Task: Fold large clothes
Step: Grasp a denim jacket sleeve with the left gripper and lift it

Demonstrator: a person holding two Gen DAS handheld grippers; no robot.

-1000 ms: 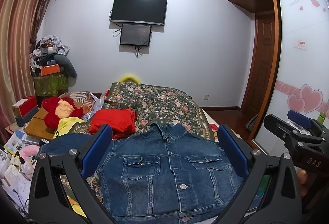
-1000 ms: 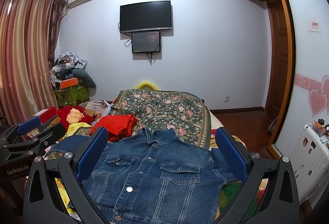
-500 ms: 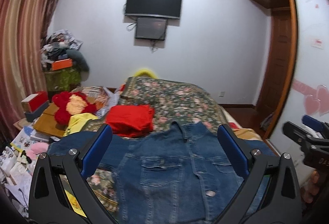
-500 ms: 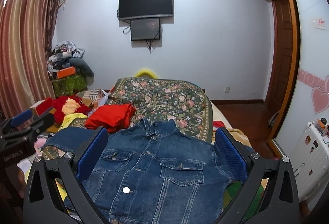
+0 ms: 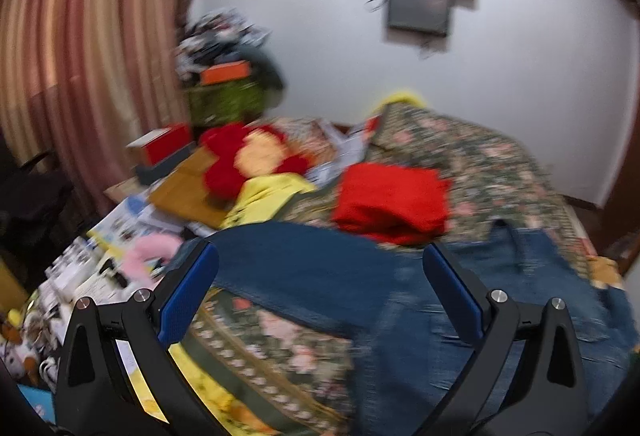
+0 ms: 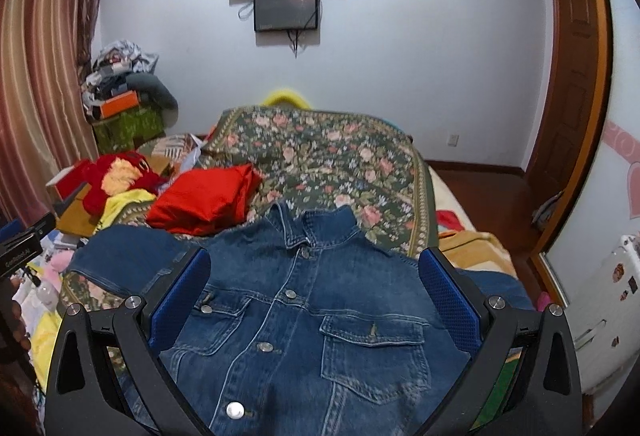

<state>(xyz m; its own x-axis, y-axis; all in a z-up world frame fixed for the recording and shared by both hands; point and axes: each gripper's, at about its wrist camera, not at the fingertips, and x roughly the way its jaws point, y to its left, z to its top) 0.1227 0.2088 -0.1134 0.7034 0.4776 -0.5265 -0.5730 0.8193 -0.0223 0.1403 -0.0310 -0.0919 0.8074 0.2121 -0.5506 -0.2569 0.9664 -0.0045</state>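
Bed [image 6: 404, 172] — floral cover, filling the middle of the room; clutter banked along its 9 o'clock side.

Jacket [image 6: 304, 316] — denim, the task's garment. Lies front-up and buttoned on the near end of the bed, collar toward 12 o'clock, one sleeve [image 6: 120, 260] stretched flat toward 9 o'clock. No fold in it yet.

Red cloth [image 6: 204, 200] — folded pile at 11 o'clock of the jacket, just beyond the sleeve.

Right gripper [image 6: 314, 300] — held over the jacket chest, blue pads spread wide, pinching nothing.

Left gripper [image 5: 320, 296] — its view is blurred; it sits above the outstretched sleeve, pads likewise spread and empty.

Step in hand, as I judge it: the approach before the first fold — the garment is laid out, neither tool has taken cloth.

Next move calls for: the left gripper to drop to the sleeve near its cuff, close on a single layer, and carry it across toward 3 o'clock over the chest, while the right pins or takes the opposite side. Denim is stiff; a shallow bite may slip.
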